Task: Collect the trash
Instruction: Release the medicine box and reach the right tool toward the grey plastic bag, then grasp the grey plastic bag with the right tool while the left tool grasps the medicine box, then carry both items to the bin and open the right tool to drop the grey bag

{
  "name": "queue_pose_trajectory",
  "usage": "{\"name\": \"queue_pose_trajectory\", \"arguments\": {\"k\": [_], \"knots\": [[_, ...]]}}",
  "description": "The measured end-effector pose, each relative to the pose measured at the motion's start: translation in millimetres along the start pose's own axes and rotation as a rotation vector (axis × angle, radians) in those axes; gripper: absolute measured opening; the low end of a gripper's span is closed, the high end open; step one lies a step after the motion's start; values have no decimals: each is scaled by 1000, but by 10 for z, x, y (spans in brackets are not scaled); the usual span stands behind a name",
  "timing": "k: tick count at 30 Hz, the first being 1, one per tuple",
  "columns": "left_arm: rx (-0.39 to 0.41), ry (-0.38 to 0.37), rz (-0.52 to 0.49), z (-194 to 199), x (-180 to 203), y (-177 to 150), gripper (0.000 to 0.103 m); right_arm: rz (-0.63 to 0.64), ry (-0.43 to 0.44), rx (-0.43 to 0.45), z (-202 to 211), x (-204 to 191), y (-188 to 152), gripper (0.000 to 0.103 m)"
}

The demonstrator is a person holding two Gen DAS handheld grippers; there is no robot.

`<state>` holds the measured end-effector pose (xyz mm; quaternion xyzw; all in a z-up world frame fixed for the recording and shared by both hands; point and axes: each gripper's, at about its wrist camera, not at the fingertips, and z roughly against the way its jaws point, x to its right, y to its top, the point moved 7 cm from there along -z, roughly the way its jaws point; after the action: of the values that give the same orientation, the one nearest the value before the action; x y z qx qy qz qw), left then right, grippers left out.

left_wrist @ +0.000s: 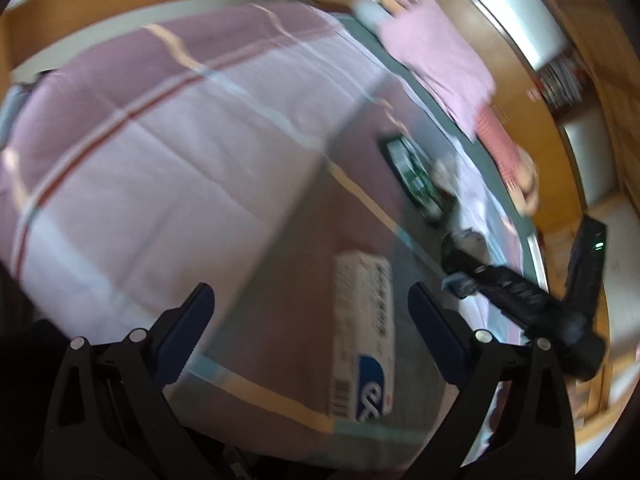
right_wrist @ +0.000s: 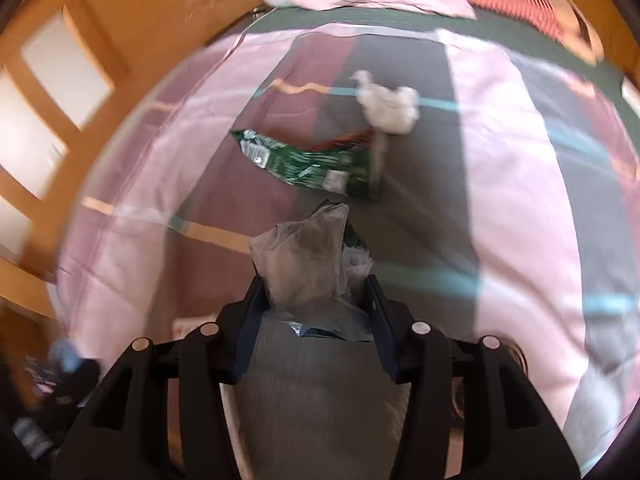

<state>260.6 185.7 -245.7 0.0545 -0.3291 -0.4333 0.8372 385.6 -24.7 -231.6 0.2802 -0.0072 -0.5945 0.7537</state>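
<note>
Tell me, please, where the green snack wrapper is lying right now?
In the right wrist view the green snack wrapper lies on the bedspread, just beyond the right tongs, with the crumpled white tissue behind it.

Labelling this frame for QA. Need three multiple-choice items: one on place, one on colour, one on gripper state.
1. Where does the white box lie in the left wrist view?
A. between the left gripper's fingers, on the bed
B. on the pillow
C. on the floor

2. What colour is the snack bag on the bed?
A. blue
B. green
C. yellow

3. What is the right gripper doing?
A. hanging open with nothing in it
B. gripping the white box
C. gripping a crumpled grey wad

Answers:
1 A: the box lies on the quilt in the gap between the open fingers.
2 B: the foil is green.
3 C: both pads press the wad's sides.
</note>
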Motion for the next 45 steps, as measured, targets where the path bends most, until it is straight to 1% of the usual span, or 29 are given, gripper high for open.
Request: {"name": "queue_pose_trajectory", "arguments": {"k": [2, 4, 5, 6, 8, 9, 12, 14, 15, 16, 17, 19, 22, 24, 27, 29, 31, 33, 35, 36, 38, 40, 43, 45], "knots": [[-32, -12, -23, -49, 70, -51, 97, -81, 76, 10, 220, 141, -55, 50], [-59, -2, -63, -121, 186, -110, 97, -149, 127, 30, 454, 296, -149, 50], [-66, 11, -92, -152, 253, -133, 97, -161, 125, 43, 556, 343, -206, 50], [-68, 31, -153, -202, 387, -161, 97, -162, 107, 61, 665, 401, -273, 50], [-63, 68, -229, -294, 550, -208, 97, -152, 69, 86, 817, 466, -370, 50], [-73, 126, -294, -402, 650, -270, 97, -146, 56, 93, 882, 484, -433, 50], [-134, 254, -400, -677, 706, -444, 95, -101, -11, 115, 1057, 520, -635, 50], [-156, 314, -426, -750, 641, -487, 82, -64, -63, 136, 1191, 538, -782, 50], [-132, 334, -450, -723, 642, -472, 79, -58, -76, 144, 1237, 562, -838, 50], [-114, 335, -456, -698, 651, -450, 68, -67, -86, 160, 1297, 587, -910, 50], [-99, 329, -458, -672, 648, -430, 55, -83, -83, 172, 1324, 619, -949, 50], [-91, 313, -447, -633, 615, -420, 51, -122, -67, 185, 1363, 666, -1054, 50], [-73, 291, -428, -556, 574, -389, 42, -122, -88, 190, 1360, 667, -1135, 50], [-58, 267, -417, -506, 577, -376, 41, -123, -100, 206, 1385, 647, -1166, 50], [-37, 248, -418, -438, 567, -375, 40, -151, -69, 230, 1455, 625, -1212, 50], [-20, 239, -426, -399, 596, -404, 40, -145, -73, 233, 1477, 603, -1244, 50], [0, 210, -433, -360, 657, -409, 40, -131, -97, 241, 1517, 585, -1272, 50], [38, 163, -448, -269, 742, -402, 40, -125, -104, 252, 1567, 563, -1295, 50], [99, 111, -475, -101, 842, -402, 40, -130, -107, 264, 1644, 558, -1309, 50], [135, 99, -487, 21, 882, -415, 40, -133, -105, 274, 1701, 559, -1315, 50], [211, 103, -521, 255, 961, -420, 40, -121, -117, 309, 1878, 554, -1337, 50], [251, 95, -537, 476, 1036, -498, 40, -97, -173, 339, 2051, 564, -1377, 50], [289, 27, -552, 860, 1213, -670, 40, -57, -233, 354, 2251, 562, -1501, 50], [319, -11, -581, 1091, 1350, -794, 40, -25, -267, 357, 2381, 564, -1625, 50]]}}
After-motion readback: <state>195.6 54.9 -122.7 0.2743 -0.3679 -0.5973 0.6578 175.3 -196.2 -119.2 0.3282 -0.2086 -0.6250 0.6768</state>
